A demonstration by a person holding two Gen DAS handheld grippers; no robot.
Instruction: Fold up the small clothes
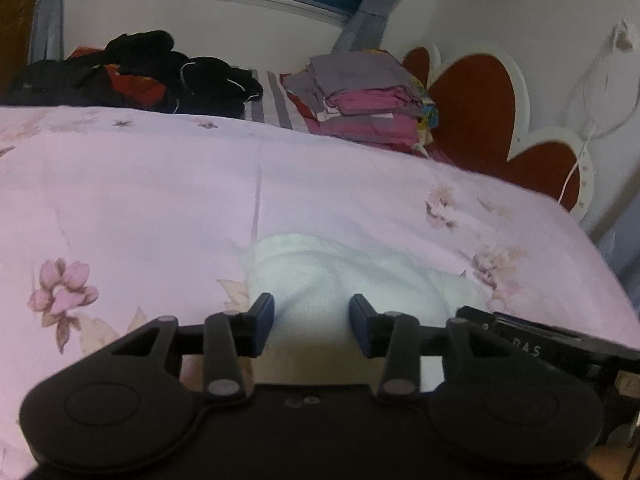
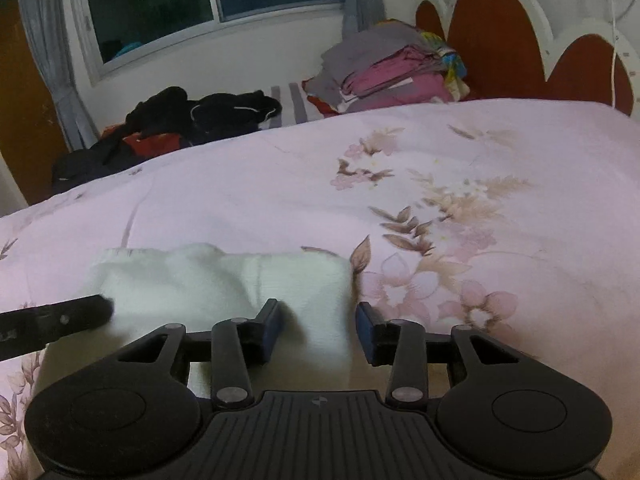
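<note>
A small white fluffy cloth [image 1: 340,276] [image 2: 200,280] lies on the pink floral bedspread [image 1: 160,200] [image 2: 480,160], close to the near edge. My left gripper [image 1: 312,326] is down on the cloth's left part, jaws partly apart, and white fabric fills the gap between the blue pads. My right gripper [image 2: 320,328] straddles the cloth's right edge, jaws partly apart; a thin gap shows between that edge and the right pad. A black finger [image 2: 80,314] of the left tool shows in the right wrist view, resting on the cloth. No pad visibly pinches the fabric.
At the far side of the bed lie a heap of dark clothes [image 1: 160,72] [image 2: 200,116] and a folded stack of grey and pink laundry [image 1: 368,96] [image 2: 392,76]. A red scalloped headboard [image 1: 472,108] [image 2: 492,36] and a white cable [image 1: 576,160] are at the right.
</note>
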